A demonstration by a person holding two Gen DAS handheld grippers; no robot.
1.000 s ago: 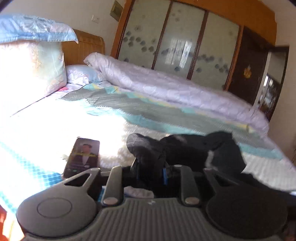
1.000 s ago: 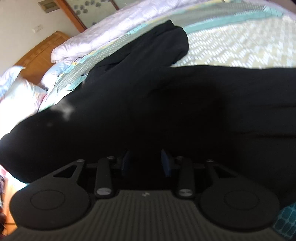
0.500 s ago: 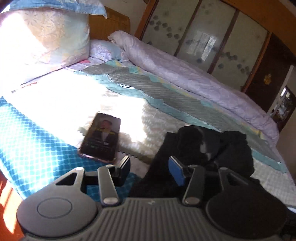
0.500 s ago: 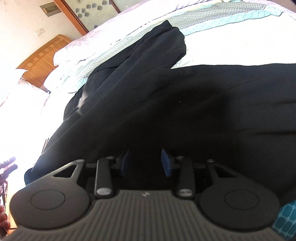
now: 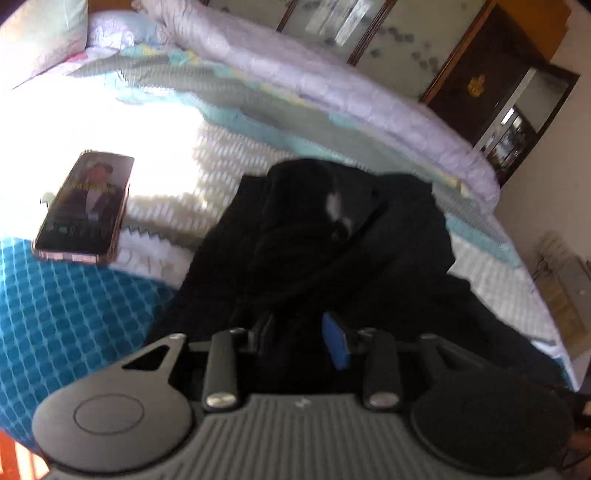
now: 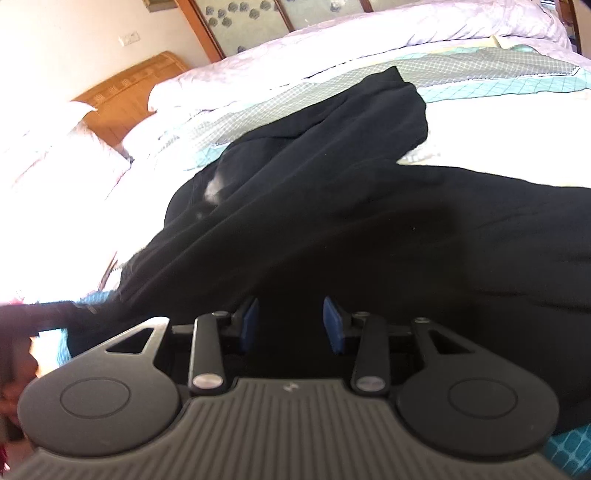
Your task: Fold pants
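Observation:
Black pants [image 5: 332, 236] lie bunched on the bed, with a small white patch near the top of the heap. In the right wrist view the pants [image 6: 369, 206] spread wide across the bedspread, one leg reaching toward the far side. My left gripper [image 5: 303, 338] is open, its blue pads apart just over the near edge of the cloth. My right gripper [image 6: 290, 325] is open too, low over the black fabric, holding nothing.
A phone [image 5: 86, 206] with a lit screen lies on the bedspread left of the pants. A rolled lilac quilt [image 5: 332, 85] runs along the far side. Pillows and a wooden headboard [image 6: 125, 96] are at the left. A wardrobe [image 5: 388, 33] stands behind the bed.
My left gripper let go of the bunched pants end and opened, then moved right toward the heap. The pants dropped flat onto the bed. My right gripper stayed open over the cloth.

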